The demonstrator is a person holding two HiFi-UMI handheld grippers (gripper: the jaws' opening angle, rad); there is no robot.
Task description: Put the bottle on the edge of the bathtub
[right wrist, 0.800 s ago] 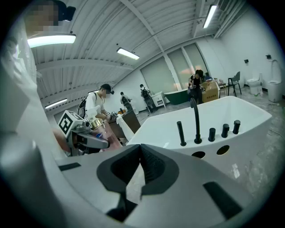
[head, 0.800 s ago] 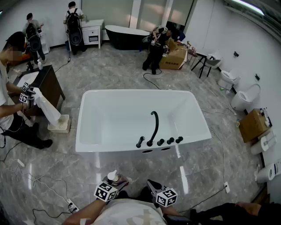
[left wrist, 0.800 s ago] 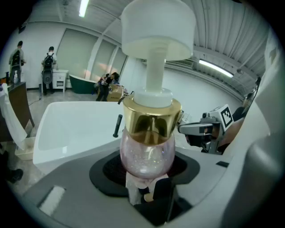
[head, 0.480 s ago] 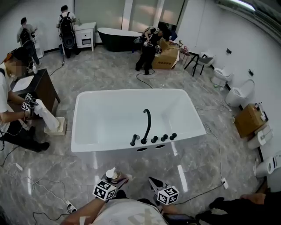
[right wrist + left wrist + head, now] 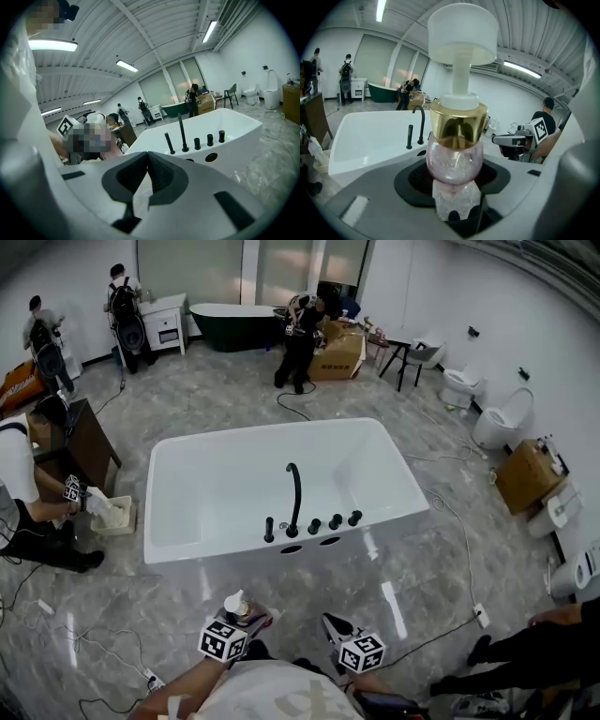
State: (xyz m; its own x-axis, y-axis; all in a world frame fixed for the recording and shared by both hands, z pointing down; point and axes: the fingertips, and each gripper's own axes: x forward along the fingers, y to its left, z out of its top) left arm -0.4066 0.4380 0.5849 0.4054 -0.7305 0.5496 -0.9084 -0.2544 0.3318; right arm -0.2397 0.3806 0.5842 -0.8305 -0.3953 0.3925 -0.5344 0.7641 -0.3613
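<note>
In the left gripper view a pump bottle point(image 5: 454, 159) with a white cap, gold collar and clear pink body stands upright between the jaws of my left gripper point(image 5: 457, 206), which is shut on it. The head view shows that bottle point(image 5: 236, 604) and my left gripper point(image 5: 246, 617) low in the picture, short of the white bathtub point(image 5: 216, 547). A black faucet point(image 5: 293, 498) and several black knobs stand on the tub's near edge. My right gripper point(image 5: 331, 625) hangs beside the left one. Its jaws point(image 5: 146, 155) meet with nothing between them.
Cables point(image 5: 450, 629) and a power strip point(image 5: 150, 677) lie on the marble floor around me. A person point(image 5: 28, 512) crouches at a dark cabinet point(image 5: 89, 442) on the left. Toilets point(image 5: 497, 423) and a cardboard box point(image 5: 530, 474) line the right wall. More people stand by a black tub point(image 5: 230, 322) at the back.
The head view has swung, so the bathtub now sits further left and lower in the picture. Both grippers keep their places low in the view, the bottle still held. The person at left has crouched lower.
</note>
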